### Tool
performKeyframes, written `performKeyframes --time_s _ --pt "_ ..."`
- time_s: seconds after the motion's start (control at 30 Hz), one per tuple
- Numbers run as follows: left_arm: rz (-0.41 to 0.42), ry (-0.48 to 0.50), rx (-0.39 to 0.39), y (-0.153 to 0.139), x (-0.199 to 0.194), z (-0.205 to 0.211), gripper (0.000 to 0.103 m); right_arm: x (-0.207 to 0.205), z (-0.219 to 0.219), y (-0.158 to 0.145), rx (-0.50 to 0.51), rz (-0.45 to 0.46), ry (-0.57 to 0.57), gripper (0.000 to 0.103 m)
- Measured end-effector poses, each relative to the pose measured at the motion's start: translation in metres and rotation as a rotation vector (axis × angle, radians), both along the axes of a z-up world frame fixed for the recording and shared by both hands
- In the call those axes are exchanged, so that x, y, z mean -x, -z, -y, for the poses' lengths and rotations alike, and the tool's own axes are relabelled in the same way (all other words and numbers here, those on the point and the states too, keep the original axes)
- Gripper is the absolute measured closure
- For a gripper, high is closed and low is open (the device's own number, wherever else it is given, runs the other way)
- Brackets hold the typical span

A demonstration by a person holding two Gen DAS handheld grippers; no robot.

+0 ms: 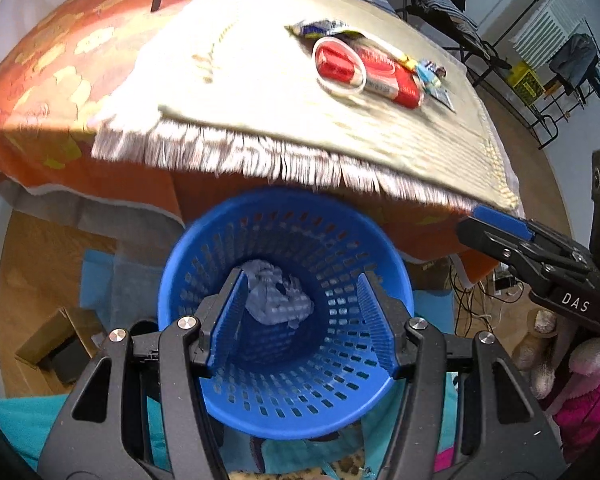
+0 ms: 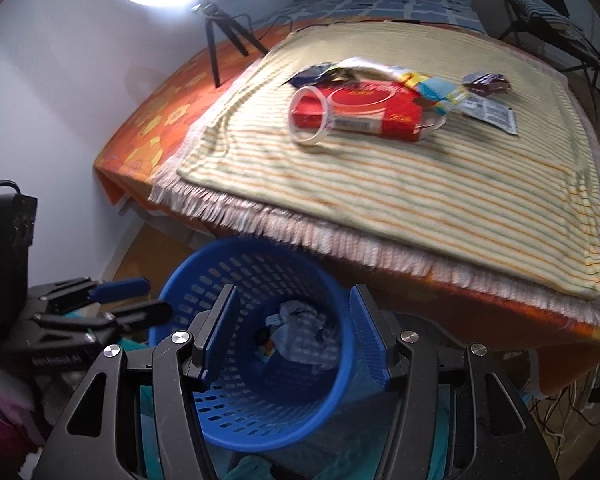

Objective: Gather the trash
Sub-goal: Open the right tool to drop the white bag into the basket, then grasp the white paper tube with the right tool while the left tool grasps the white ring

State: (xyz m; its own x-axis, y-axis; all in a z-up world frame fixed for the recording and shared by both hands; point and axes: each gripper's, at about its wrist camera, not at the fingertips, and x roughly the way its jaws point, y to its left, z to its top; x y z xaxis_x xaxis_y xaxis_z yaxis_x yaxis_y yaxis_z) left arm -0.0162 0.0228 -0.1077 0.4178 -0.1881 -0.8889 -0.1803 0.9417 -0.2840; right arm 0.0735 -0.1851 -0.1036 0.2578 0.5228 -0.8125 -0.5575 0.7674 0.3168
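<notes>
The left gripper (image 1: pixel 300 320) hangs over the round blue plastic basket with slotted walls (image 1: pixel 340 248), and its 2 blue pads stand apart with nothing between them. The right gripper (image 2: pixel 294 334) is also above this basket, its pads apart and empty as well. At the bottom of the basket lies a crumpled pale grey-white paper (image 1: pixel 278 300), with a small colourful scrap just beside it.

The basket stands on the floor, close under the fringed edge of a cream striped cloth (image 2: pixel 420 200) that covers an orange flowered bedspread (image 2: pixel 148 128) on the bed. On the cloth there is more trash, all in 1 group: a flat red cardboard box (image 2: pixel 364 114), a clear plastic cup on its side (image 2: pixel 312 120) that touches the box, and several crumpled shiny wrappers (image 2: pixel 440 88) behind and to the right of the box.
</notes>
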Motion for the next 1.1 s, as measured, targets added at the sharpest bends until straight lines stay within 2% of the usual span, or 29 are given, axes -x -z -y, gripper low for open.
performKeyframes --time_s 0.17,0.27,0.3,0.47,0.57,0.67,0.73,0.83,0.97,1.1 --pt "0.021 0.002 -0.009 -0.010 -0.021 -0.005 0.045 -0.016 0.022 -0.007 -0.059 0.010 0.064 0.046" --pt "0.030 0.007 -0.001 -0.015 -0.033 -0.004 0.045 -0.026 0.032 -0.013 -0.089 0.035 0.096 0.037" --pt "0.032 0.010 0.002 -0.016 -0.037 -0.004 0.045 -0.028 0.034 -0.015 -0.082 0.054 0.102 0.035" --pt "0.035 0.026 0.005 -0.020 -0.059 -0.001 0.045 -0.040 0.037 -0.030 -0.015 0.169 0.100 0.034" --pt "0.028 0.036 0.005 -0.020 -0.074 0.001 0.044 -0.052 0.043 -0.035 -0.022 0.191 0.112 0.026" --pt "0.031 0.040 0.007 -0.021 -0.090 0.002 0.044 -0.066 0.046 -0.041 -0.043 0.205 0.118 0.025" --pt "0.040 0.037 0.013 -0.023 -0.102 0.001 0.037 -0.075 0.044 -0.045 -0.035 0.217 0.107 0.025" --pt "0.050 0.034 0.021 -0.025 -0.116 0.000 0.036 -0.093 0.040 -0.050 -0.024 0.212 0.088 0.025" --pt "0.064 0.043 0.018 -0.025 -0.139 -0.003 0.036 -0.124 0.032 -0.050 -0.009 0.138 0.052 0.025" --pt "0.072 0.059 0.004 -0.023 -0.158 -0.008 0.036 -0.145 0.022 -0.048 -0.002 0.108 0.018 0.025"
